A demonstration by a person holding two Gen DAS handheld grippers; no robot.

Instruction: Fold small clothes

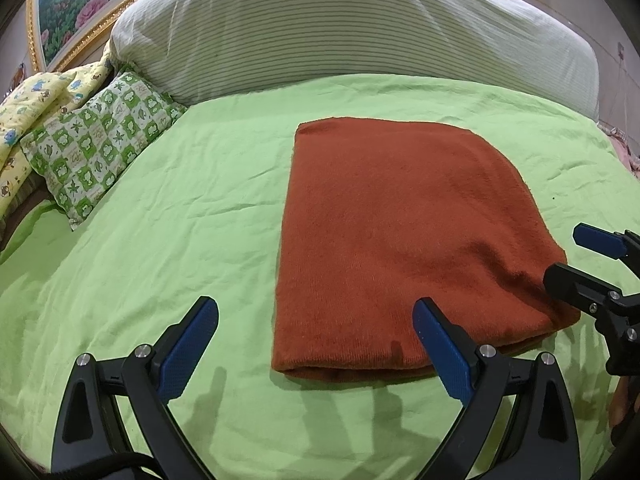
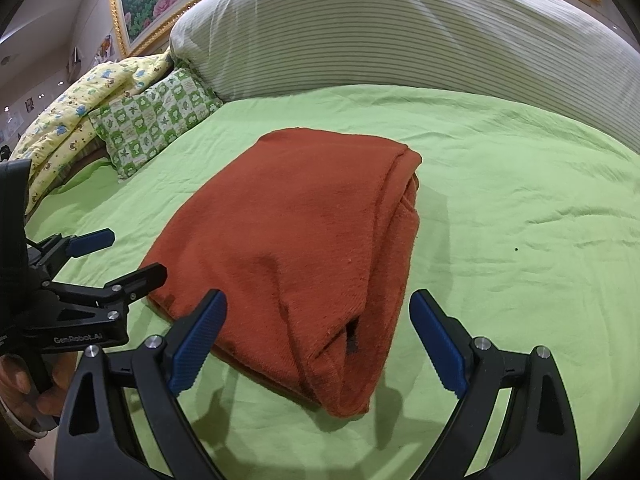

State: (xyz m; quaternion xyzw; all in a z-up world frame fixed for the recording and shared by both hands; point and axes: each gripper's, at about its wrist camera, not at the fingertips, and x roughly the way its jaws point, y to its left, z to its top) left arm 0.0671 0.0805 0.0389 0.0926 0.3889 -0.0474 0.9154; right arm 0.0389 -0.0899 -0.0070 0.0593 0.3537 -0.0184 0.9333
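A rust-red knitted garment [image 1: 404, 240] lies folded into a flat rectangle on the green bedsheet [image 1: 192, 208]. In the right wrist view the same garment [image 2: 296, 240] shows its layered fold edges along its right side. My left gripper [image 1: 316, 316] hangs open just above the sheet at the garment's near left corner, holding nothing. My right gripper [image 2: 318, 312] is open over the garment's near end, empty too. Each gripper shows in the other's view: the right gripper [image 1: 568, 256] at the garment's right edge, the left gripper [image 2: 128, 252] at its left edge.
A large striped pillow [image 1: 340, 28] lies across the back of the bed. A green patterned pillow [image 1: 100, 140] and a yellow printed quilt [image 1: 36, 104] sit at the back left. A gold-framed flower painting [image 1: 76, 4] hangs behind. A hand [image 2: 24, 392] grips the left tool.
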